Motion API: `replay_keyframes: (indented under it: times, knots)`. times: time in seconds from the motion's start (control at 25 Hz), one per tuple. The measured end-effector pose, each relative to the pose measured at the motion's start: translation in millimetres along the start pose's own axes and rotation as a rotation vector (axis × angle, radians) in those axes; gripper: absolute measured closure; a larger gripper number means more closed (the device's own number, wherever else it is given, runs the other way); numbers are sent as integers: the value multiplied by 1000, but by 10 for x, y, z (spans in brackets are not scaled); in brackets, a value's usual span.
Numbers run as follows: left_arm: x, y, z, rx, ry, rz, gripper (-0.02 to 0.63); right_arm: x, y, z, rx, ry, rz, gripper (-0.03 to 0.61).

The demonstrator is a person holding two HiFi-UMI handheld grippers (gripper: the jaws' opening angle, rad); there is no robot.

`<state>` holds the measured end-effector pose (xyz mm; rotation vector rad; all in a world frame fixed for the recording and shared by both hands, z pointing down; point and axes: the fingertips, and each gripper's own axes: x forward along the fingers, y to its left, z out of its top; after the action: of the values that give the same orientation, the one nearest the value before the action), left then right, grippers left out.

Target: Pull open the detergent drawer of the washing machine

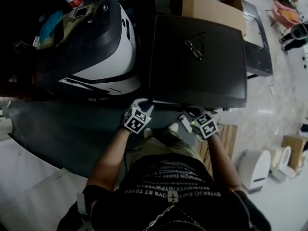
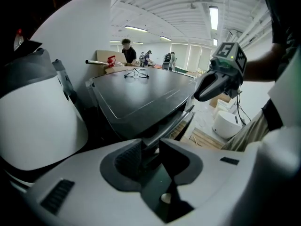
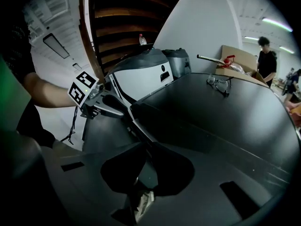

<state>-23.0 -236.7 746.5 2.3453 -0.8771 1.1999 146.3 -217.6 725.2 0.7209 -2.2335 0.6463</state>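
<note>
The black washing machine (image 1: 197, 57) stands in front of me, seen from above. Under its lid a dark drawer front (image 2: 181, 121) juts out along the front edge. My left gripper (image 1: 144, 102) is at the front's left end. Its jaws (image 2: 150, 147) are open, with the drawer's edge running into the gap and the pads clear of it. My right gripper (image 1: 190, 113) hangs at the front edge further right and also shows in the left gripper view (image 2: 201, 96). In its own dark view its pads (image 3: 146, 149) stand close together around the machine's front edge, but their state is unclear.
A white and black appliance (image 1: 110, 47) stands close on the left. Glasses (image 1: 195, 47) lie on the lid. A cardboard box (image 1: 211, 8) sits behind the machine. A wooden pallet (image 1: 226, 138) and a white device (image 1: 255, 167) are on the floor at right.
</note>
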Motion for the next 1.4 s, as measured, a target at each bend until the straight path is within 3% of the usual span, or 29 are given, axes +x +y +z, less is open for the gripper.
replay_keyframes:
  times: [0.2,0.48,0.76,1.4]
  knots:
    - [52,-2,11,51,19,-24,506,159,-19,-109,-9,78,6,504]
    - [62,1,-73,114,71,-60,480,326,44,-175,-27,154,-12,500]
    - [126,-49,-153,150,97,-75,477,343,32,-233,70,133,-37,500]
    - [-110,-427,-443,196,124,-156,477,231,489,-499,130,129,-12,497]
